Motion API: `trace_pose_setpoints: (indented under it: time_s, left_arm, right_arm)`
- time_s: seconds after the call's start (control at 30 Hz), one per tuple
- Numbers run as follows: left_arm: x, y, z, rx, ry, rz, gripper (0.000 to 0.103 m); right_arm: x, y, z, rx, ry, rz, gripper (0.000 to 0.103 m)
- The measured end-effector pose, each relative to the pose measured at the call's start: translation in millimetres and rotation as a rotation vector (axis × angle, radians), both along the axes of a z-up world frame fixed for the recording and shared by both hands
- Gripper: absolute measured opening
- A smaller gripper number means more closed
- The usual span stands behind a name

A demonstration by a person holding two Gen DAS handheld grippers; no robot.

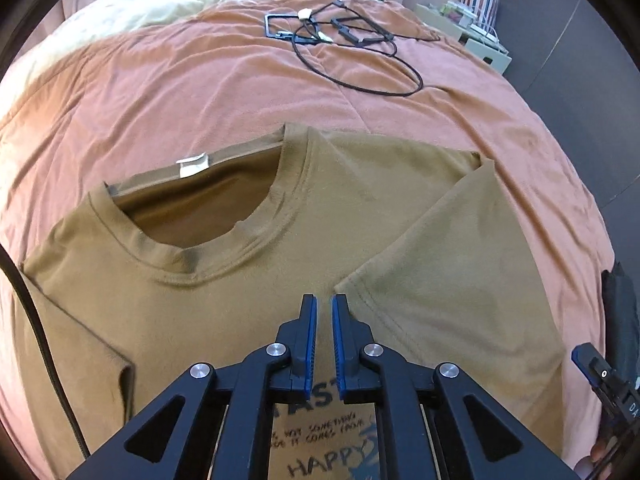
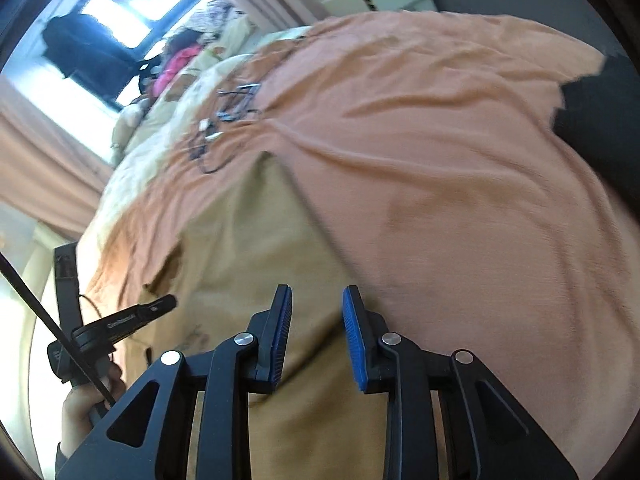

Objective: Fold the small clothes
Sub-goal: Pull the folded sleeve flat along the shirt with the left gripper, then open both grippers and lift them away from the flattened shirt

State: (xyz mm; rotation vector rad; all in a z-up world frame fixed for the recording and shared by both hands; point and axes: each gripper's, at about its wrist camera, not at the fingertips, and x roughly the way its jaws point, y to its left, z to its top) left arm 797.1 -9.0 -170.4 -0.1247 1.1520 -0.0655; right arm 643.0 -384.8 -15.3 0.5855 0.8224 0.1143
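Observation:
A tan T-shirt (image 1: 224, 304) lies face up on the orange bedspread (image 1: 200, 92), neck hole and white label toward the far side. Its right sleeve (image 1: 452, 280) is folded in over the chest. My left gripper (image 1: 324, 304) points steeply down at the sleeve's inner corner, jaws together with tan cloth in the slit between the blue pads. In the right wrist view my right gripper (image 2: 318, 292) hovers open above the T-shirt's (image 2: 240, 248) side edge, nothing pinched. Part of the left gripper (image 2: 120, 320) and the hand holding it show at the left there.
Black cables and small frames (image 1: 340, 28) lie on the far bedspread, with a cream duvet (image 1: 160, 4) beyond. A white storage unit (image 1: 480, 36) stands past the bed's right side. A black cord (image 1: 28, 308) hangs at left. A dark object (image 1: 620, 304) sits at the right edge.

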Motion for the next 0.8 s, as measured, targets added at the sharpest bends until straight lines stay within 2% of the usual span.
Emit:
trace_pose_setpoints:
  time_s: [0.17,0.4,0.63,0.8]
  left_arm:
    - [-16.9,9.3,9.0,-0.035,0.001,-0.004,0.009]
    - [-54.4,39.5,27.2,-0.037,0.0,0.018,0.009]
    - [-100.3,76.8,51.5,-0.03,-0.009,0.063,0.009]
    - [-139.7,101.7,75.6,-0.033,-0.026,0.095,0.009]
  right_arm:
    - [2.3,27.5,-9.1,-0.025,0.005,0.117,0.024]
    - [7.1,49.9,-36.7,-0.057,0.13,0.203,0.024]
    - [-3.0,68.6,-28.3,-0.072,0.165,0.259,0.024]
    - [-14.7,69.4,-6.5,-0.091,0.123,0.24,0.024]
